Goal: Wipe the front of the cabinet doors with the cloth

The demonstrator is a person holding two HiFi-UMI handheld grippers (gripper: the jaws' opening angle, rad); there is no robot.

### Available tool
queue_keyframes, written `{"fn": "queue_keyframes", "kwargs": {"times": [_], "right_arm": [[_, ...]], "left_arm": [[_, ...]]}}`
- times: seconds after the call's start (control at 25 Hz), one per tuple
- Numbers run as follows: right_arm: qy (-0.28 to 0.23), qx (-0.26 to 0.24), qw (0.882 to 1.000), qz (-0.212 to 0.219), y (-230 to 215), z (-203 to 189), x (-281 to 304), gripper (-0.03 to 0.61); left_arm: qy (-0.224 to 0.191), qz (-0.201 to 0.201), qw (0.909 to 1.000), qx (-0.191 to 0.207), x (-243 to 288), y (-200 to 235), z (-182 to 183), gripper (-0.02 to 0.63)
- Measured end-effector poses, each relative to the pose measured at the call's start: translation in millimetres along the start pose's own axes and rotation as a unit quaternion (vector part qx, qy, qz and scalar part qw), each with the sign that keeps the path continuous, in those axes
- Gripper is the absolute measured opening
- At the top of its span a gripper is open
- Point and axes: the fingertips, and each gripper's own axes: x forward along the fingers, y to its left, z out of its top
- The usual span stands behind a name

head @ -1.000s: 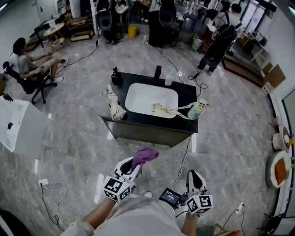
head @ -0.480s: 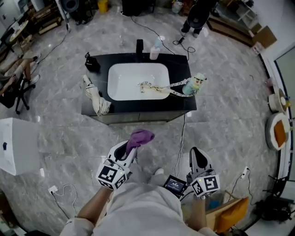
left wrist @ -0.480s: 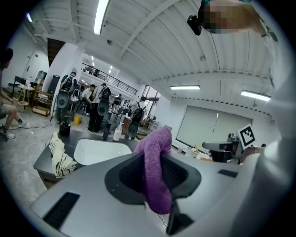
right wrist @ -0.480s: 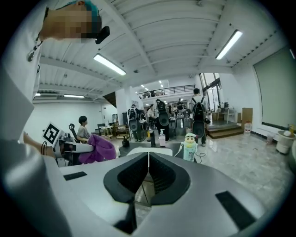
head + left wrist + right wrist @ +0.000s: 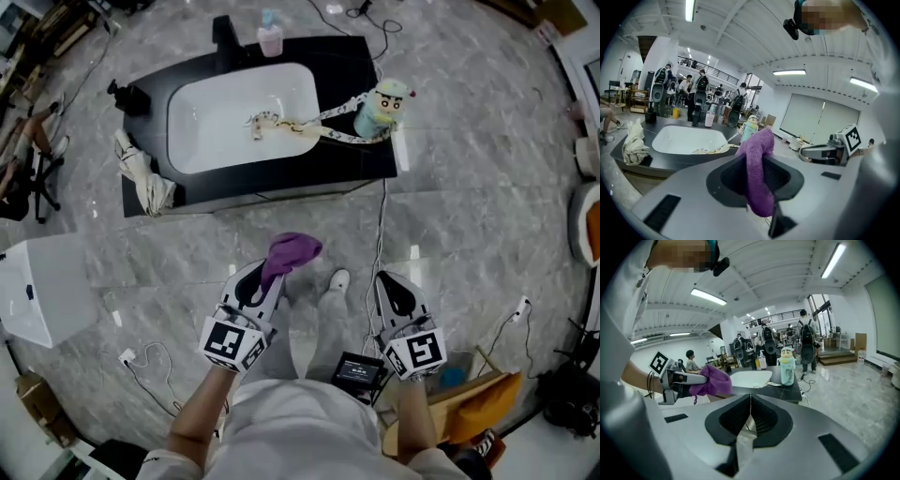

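The sink cabinet (image 5: 265, 198) stands ahead of me, with a black top and a white basin (image 5: 239, 113); only a thin strip of its front shows in the head view. A purple cloth (image 5: 292, 251) sticks out of my left gripper (image 5: 269, 273), which is shut on it above the floor, short of the cabinet. In the left gripper view the cloth (image 5: 760, 165) hangs between the jaws of the left gripper (image 5: 757, 154), with the cabinet (image 5: 640, 172) beyond. My right gripper (image 5: 394, 287) is shut and empty. From the right gripper (image 5: 750, 397) I see the cloth (image 5: 713, 380) off to the left.
On the countertop lie a cream towel (image 5: 147, 185), a doll-shaped bottle (image 5: 380, 108), a pink bottle (image 5: 270, 37) and a black dispenser (image 5: 127, 95). A cable (image 5: 380, 234) runs down the floor. A white box (image 5: 42, 286) stands left, an orange bag (image 5: 469, 420) at lower right.
The cabinet has come closer and shifted up in the head view as I moved toward it. Both grippers keep their pose, and the cloth stays in the left one.
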Motion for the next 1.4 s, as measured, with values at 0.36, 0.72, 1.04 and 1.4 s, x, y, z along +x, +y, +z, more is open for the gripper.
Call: {"fn": "queue_keyframes", "kwargs": {"times": [0.36,0.72,1.04,1.4], "right_arm": [[-0.004,-0.007,1.000,0.012,-105,-75,41,0.028],[0.032,0.051,0.998,-0.010,-141,-204,63,0.028],[0.057,0.063,0.996,-0.025,-146,-265,79,0.028],[0.059,0.034,0.998,0.006,-120,-258,111,0.027]], "left_arm": [[0.058,0.004,0.9979,-0.028,158,-42,-93,0.087],[0.092,-0.011,0.9955,-0.021,308,-38,-179,0.088],[0.066,0.007,0.9977,-0.015,350,-4,-188,0.087],[0.064,0.037,0.9972,-0.016,321,49,-199,0.089]]}}
